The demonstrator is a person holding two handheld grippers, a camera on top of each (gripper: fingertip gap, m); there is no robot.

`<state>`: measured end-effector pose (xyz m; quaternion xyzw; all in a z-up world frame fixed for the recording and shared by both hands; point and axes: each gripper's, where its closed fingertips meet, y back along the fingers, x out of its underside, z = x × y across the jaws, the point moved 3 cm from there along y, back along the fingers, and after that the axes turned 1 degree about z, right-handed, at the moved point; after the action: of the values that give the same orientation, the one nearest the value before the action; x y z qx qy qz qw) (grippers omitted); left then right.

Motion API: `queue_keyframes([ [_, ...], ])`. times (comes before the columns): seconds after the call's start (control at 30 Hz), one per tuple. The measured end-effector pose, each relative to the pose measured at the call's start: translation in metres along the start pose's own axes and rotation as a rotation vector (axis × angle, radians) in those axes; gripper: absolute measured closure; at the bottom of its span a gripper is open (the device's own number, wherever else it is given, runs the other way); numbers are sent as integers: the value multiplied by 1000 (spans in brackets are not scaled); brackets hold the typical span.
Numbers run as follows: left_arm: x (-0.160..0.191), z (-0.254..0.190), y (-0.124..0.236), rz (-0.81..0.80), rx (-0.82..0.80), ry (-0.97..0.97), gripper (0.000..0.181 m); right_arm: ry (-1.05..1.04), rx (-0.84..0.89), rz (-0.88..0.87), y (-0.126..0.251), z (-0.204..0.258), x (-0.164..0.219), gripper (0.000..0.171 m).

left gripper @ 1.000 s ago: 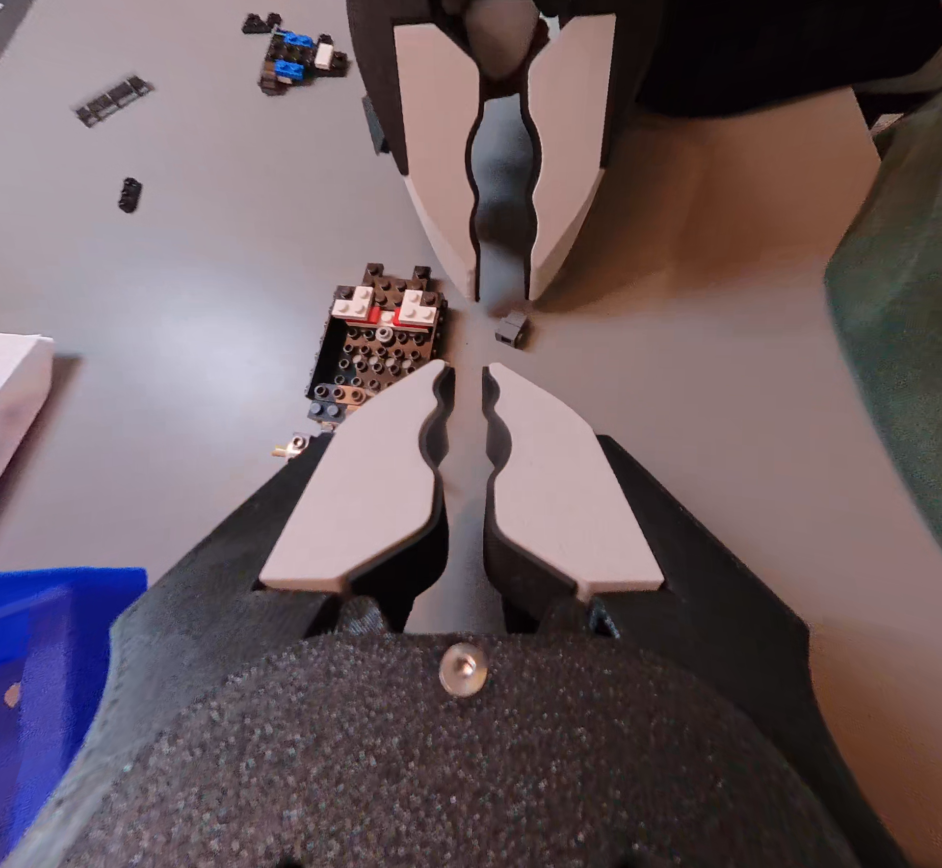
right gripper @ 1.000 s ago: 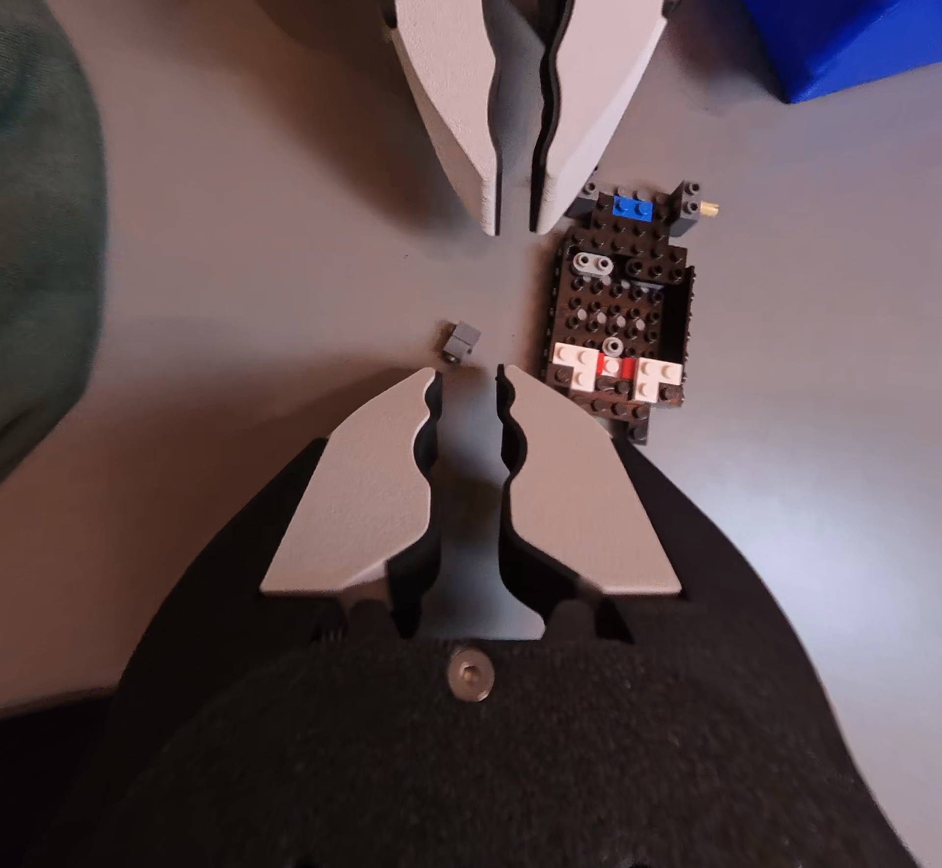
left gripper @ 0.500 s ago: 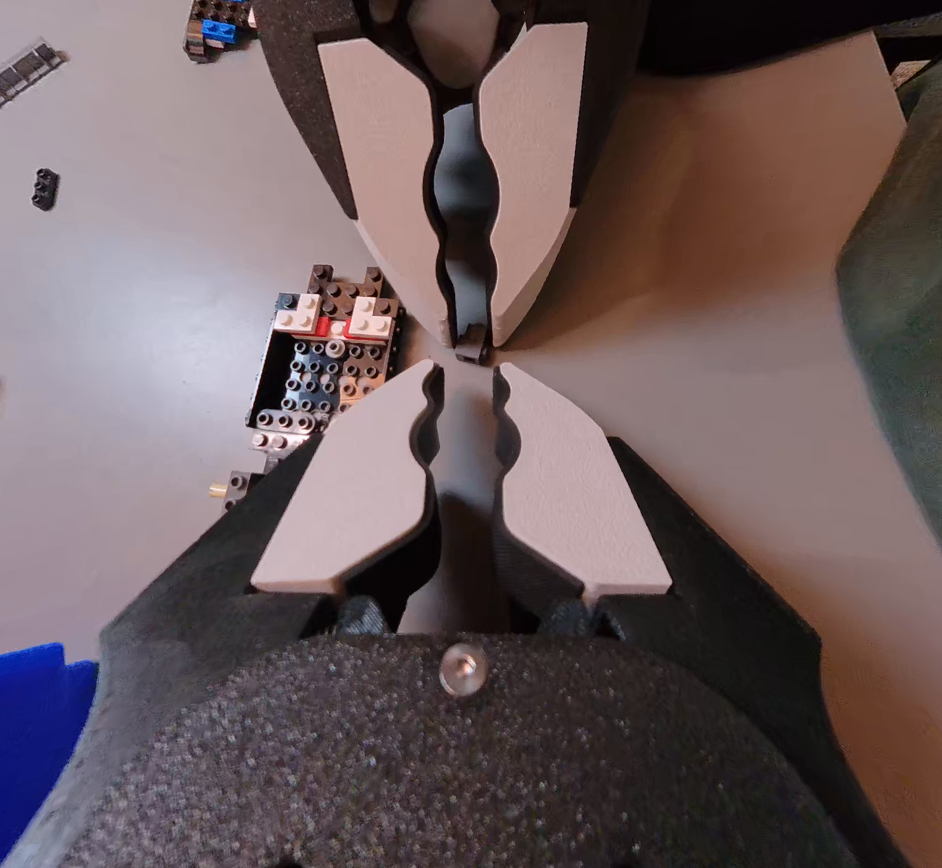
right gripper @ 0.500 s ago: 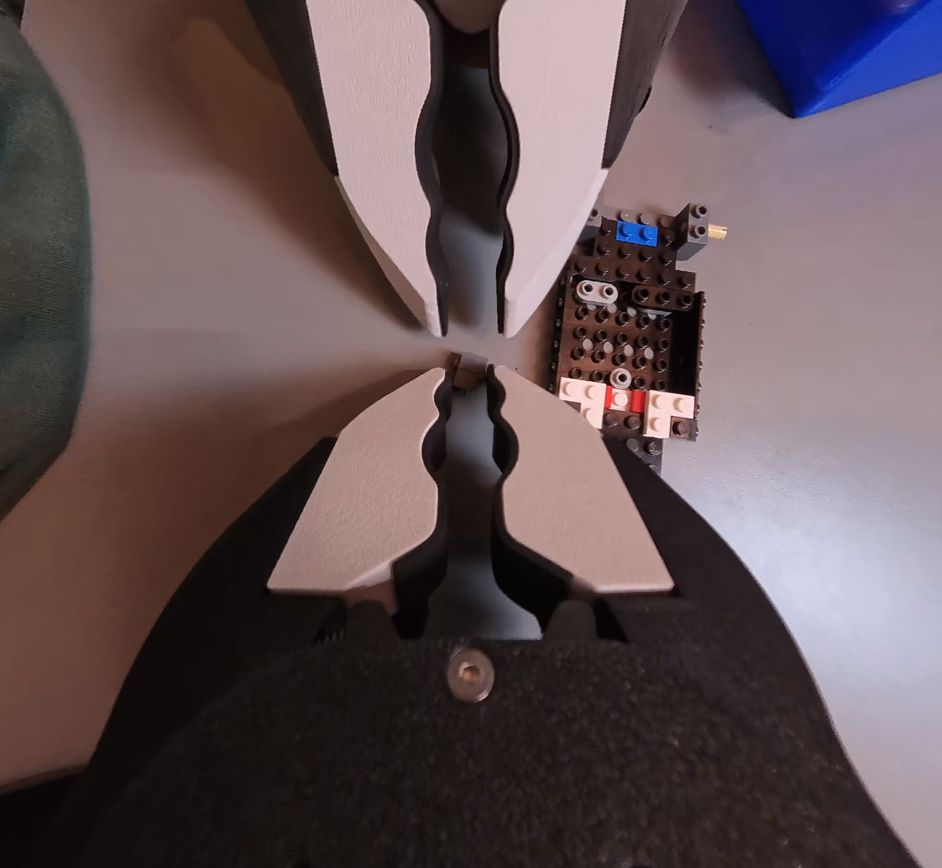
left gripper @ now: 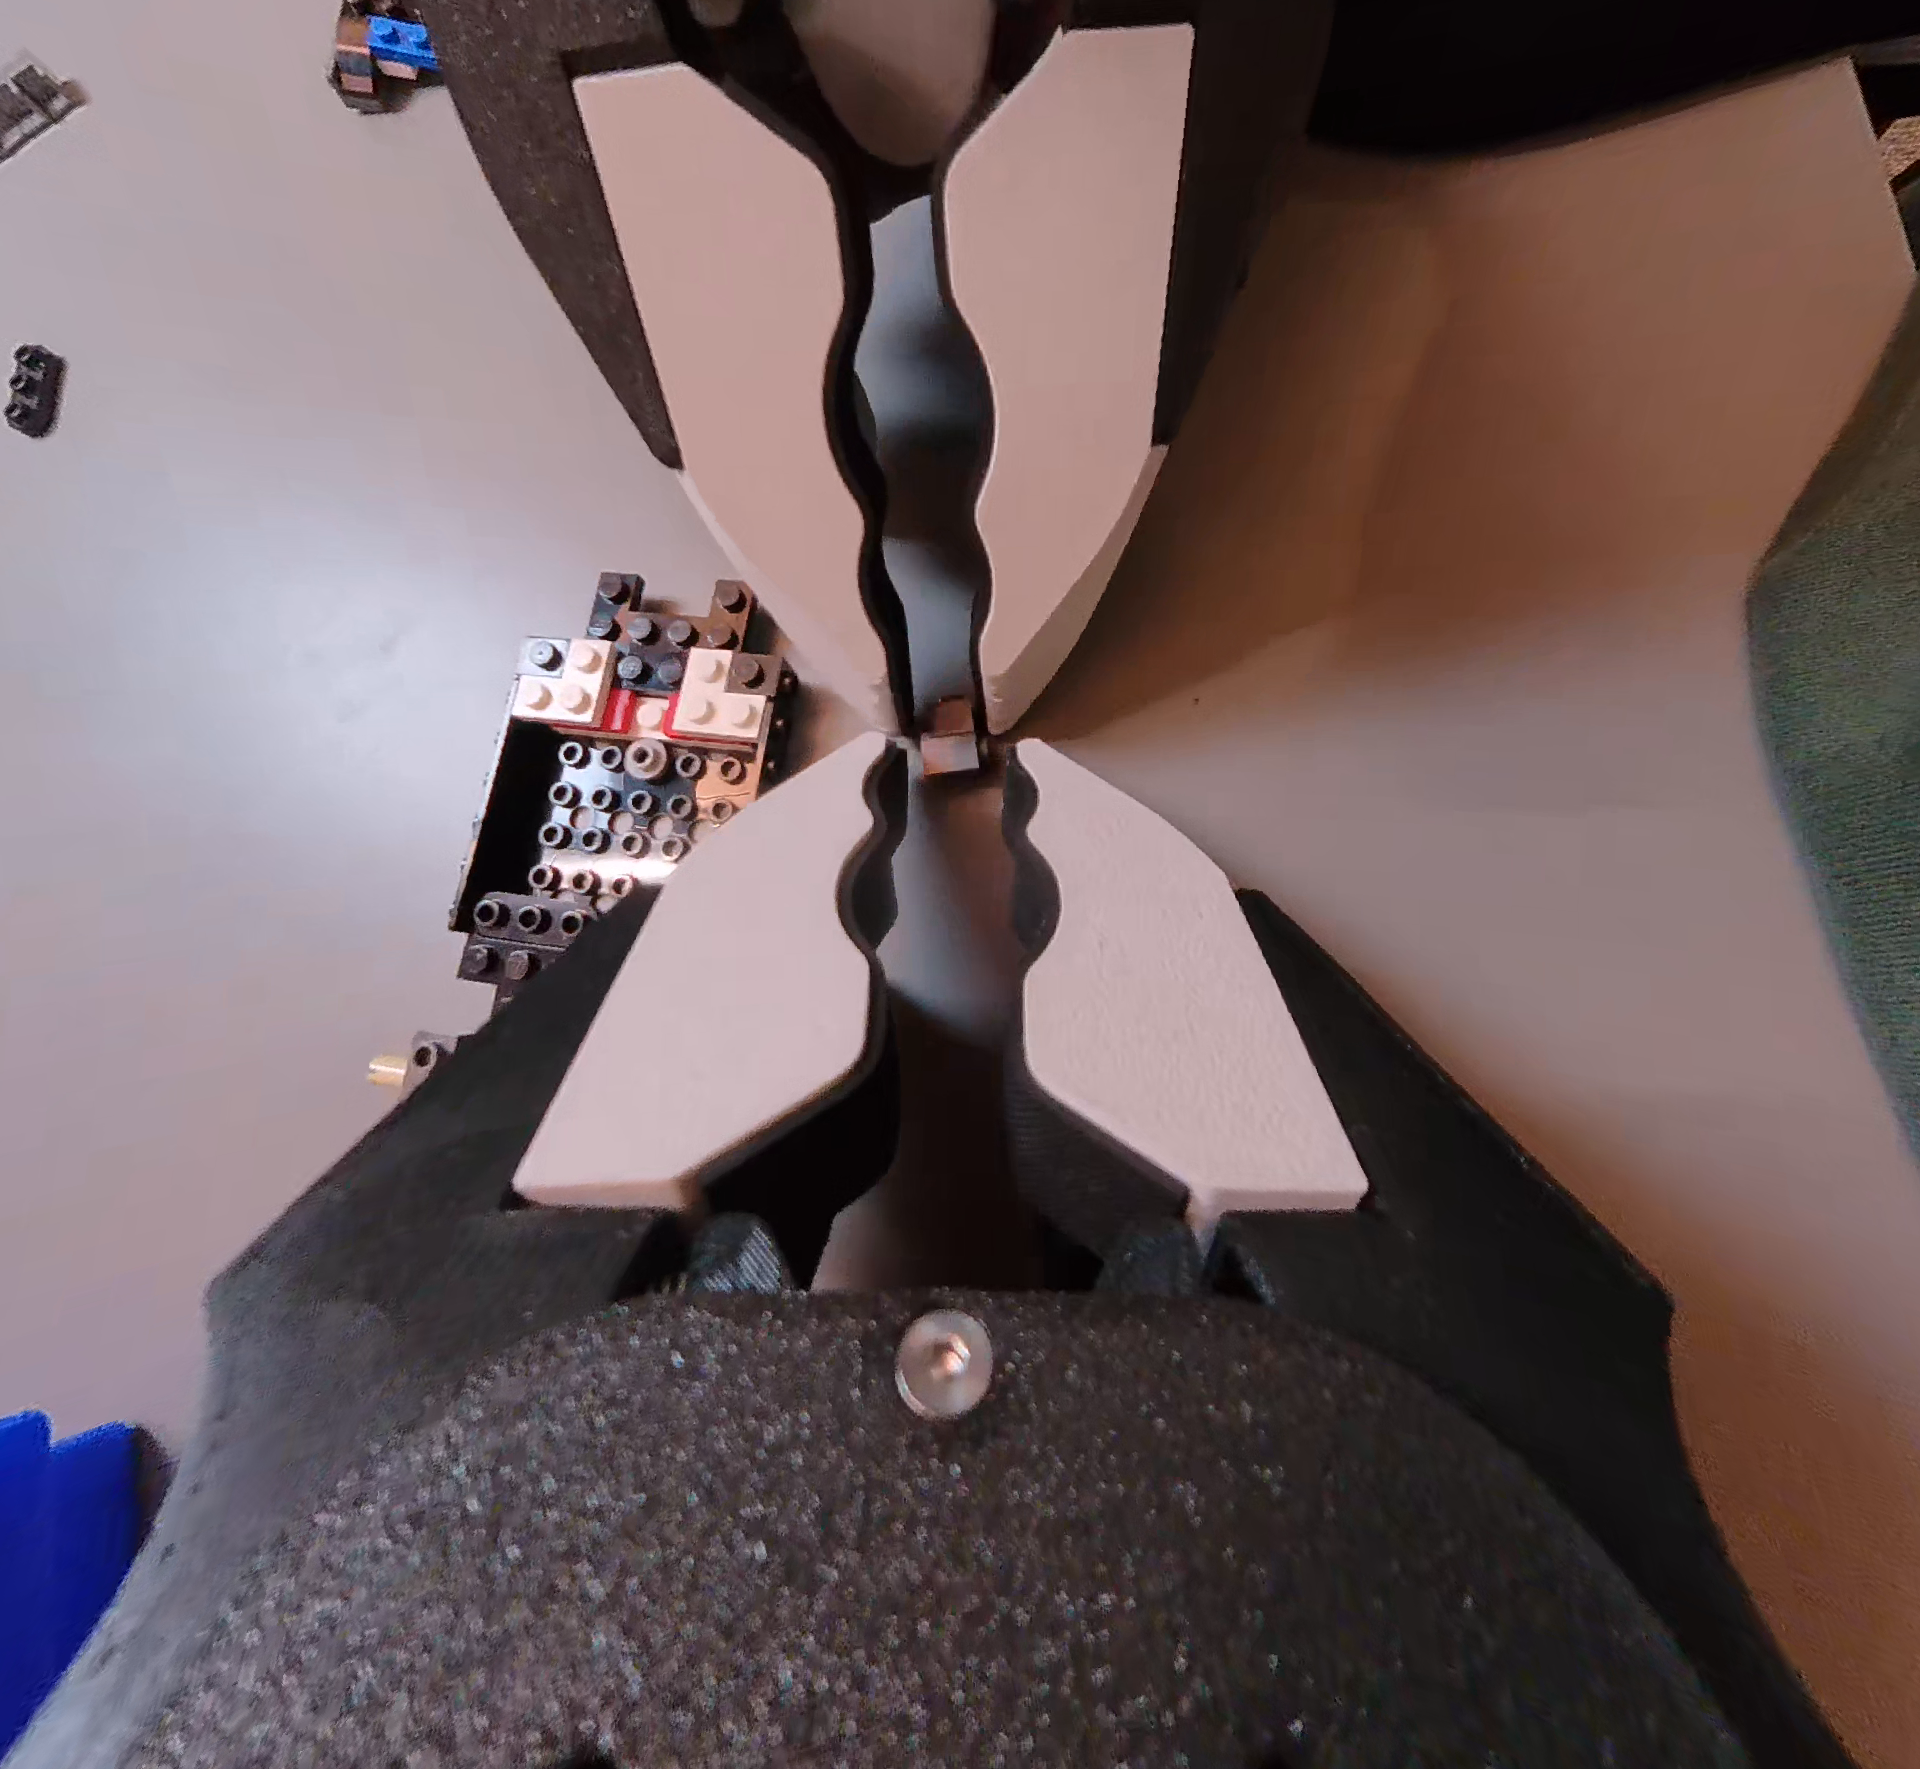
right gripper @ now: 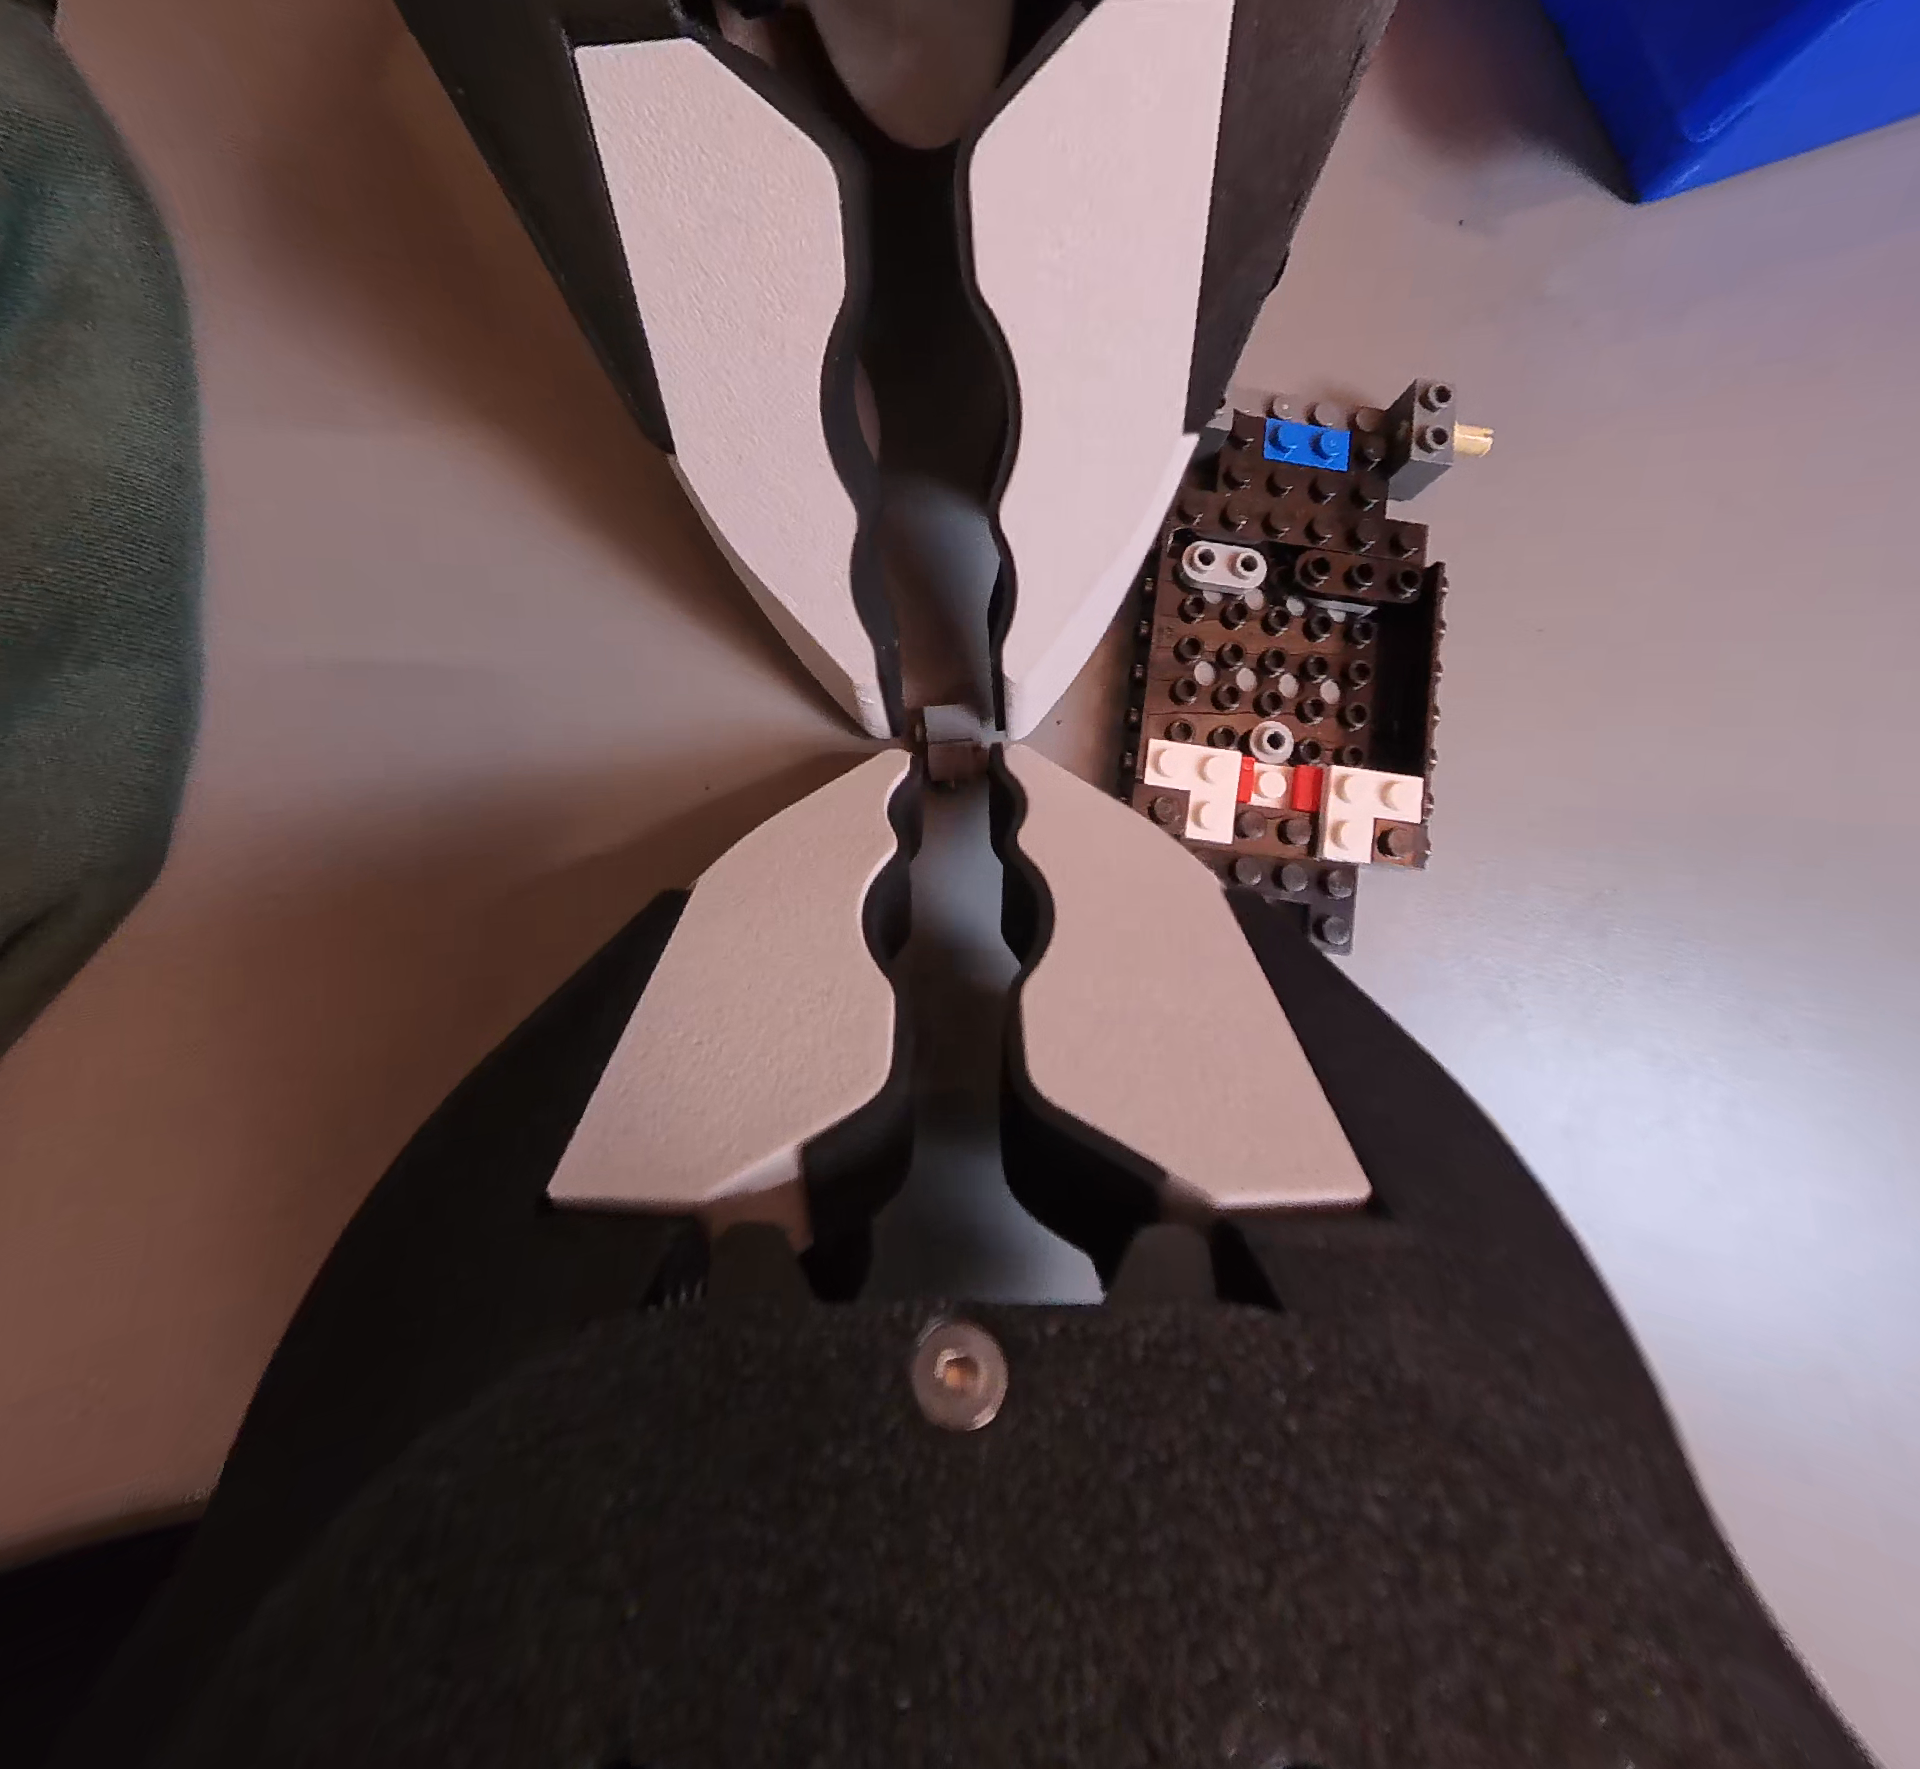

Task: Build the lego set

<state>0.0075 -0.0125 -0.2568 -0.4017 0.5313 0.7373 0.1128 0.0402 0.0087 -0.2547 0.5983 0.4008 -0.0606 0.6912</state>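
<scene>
Meeting tip to tip over a grey table (left gripper: 260, 524), the left gripper (left gripper: 943, 763) and right gripper (right gripper: 951, 763) both reach a small grey brick (left gripper: 948, 745). It looks pinched between the right gripper's nearly closed tips; the left's jaws sit slightly apart around its other end. A dark brick model (right gripper: 1288, 680) lies just beside them, untouched

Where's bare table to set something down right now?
Crowded where left gripper and right gripper meet at the small grey brick, brick build close beside. Bare table lies between the build and the loose pieces, between the grippers and the green fabric, and between build and blue bin.
</scene>
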Motion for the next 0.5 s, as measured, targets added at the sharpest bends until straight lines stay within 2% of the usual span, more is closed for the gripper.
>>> queue_keyframes([
  [0.27,-2,2,1,17,-23,16,170,43,32,-1,2,-1,-3,163],
  [0.5,-13,0,17,-55,25,47,170,60,-5,-97,17,3,-13,163],
])
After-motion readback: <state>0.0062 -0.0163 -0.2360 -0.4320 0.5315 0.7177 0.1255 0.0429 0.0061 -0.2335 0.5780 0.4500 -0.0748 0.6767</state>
